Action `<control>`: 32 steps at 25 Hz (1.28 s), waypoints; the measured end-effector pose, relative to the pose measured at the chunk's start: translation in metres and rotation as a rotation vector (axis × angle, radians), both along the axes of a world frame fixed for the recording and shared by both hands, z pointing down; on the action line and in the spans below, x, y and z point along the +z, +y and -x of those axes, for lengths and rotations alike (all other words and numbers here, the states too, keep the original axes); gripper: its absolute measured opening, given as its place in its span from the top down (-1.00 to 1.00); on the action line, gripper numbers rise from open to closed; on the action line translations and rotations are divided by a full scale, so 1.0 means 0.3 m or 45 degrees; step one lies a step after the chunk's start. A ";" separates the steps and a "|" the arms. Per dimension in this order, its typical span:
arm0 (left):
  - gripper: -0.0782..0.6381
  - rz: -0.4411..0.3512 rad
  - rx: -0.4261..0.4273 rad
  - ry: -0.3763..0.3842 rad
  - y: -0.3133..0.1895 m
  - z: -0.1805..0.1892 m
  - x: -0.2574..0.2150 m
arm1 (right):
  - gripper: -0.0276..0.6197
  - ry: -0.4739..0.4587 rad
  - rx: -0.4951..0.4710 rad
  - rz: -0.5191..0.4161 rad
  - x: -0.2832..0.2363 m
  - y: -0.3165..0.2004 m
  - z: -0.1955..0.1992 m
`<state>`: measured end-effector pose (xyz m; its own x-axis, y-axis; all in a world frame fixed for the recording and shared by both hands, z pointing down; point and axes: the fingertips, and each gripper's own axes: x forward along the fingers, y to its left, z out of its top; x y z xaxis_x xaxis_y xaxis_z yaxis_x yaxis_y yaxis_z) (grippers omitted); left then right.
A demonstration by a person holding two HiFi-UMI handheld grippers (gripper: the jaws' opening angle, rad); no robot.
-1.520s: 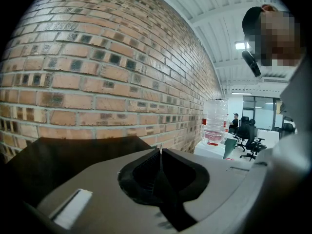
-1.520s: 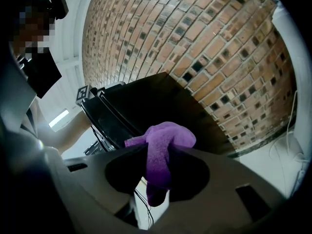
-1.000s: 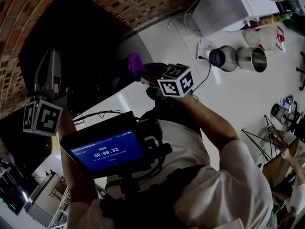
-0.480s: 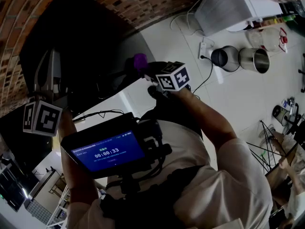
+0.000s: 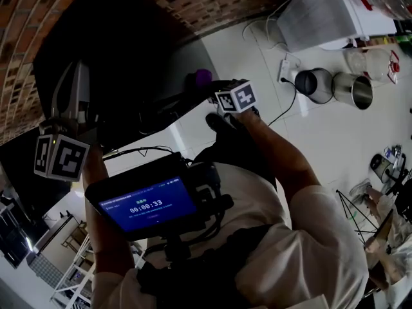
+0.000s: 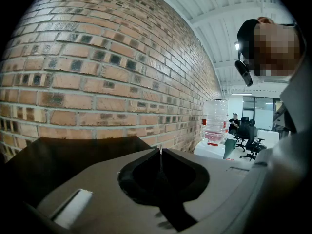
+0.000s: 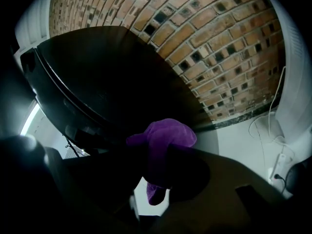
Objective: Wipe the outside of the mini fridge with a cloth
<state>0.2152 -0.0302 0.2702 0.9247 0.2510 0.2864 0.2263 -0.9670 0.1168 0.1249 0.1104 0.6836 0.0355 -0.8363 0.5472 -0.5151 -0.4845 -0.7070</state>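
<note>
Your right gripper (image 7: 162, 165) pinches the purple cloth (image 7: 165, 136), with the black mini fridge (image 7: 107, 72) at 10 o'clock, brick wall (image 7: 219, 48) at 1 o'clock and white floor (image 7: 234, 140) at 4 o'clock; your left gripper (image 6: 160, 155) is pressed together, empty.

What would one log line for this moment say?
left gripper: shut, empty | right gripper: shut on purple cloth | mini fridge: near cloth

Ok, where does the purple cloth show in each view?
Head view: purple cloth upper centre, beside the black mini fridge.
Left gripper view: not in it.
Right gripper view: lower centre, between the tongs of the right gripper.
Shared landmark: the brick wall.
</note>
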 end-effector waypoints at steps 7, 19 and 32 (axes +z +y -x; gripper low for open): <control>0.71 -0.003 -0.031 0.014 -0.010 0.008 -0.005 | 0.57 -0.063 -0.044 0.111 0.135 -0.005 -0.011; 0.72 0.000 -0.112 0.002 -0.031 -0.004 0.017 | 0.57 -0.095 -0.149 0.263 0.283 0.011 -0.039; 0.76 -0.001 -0.158 0.001 -0.058 -0.003 0.008 | 0.57 -0.112 -0.261 0.297 0.314 -0.003 -0.038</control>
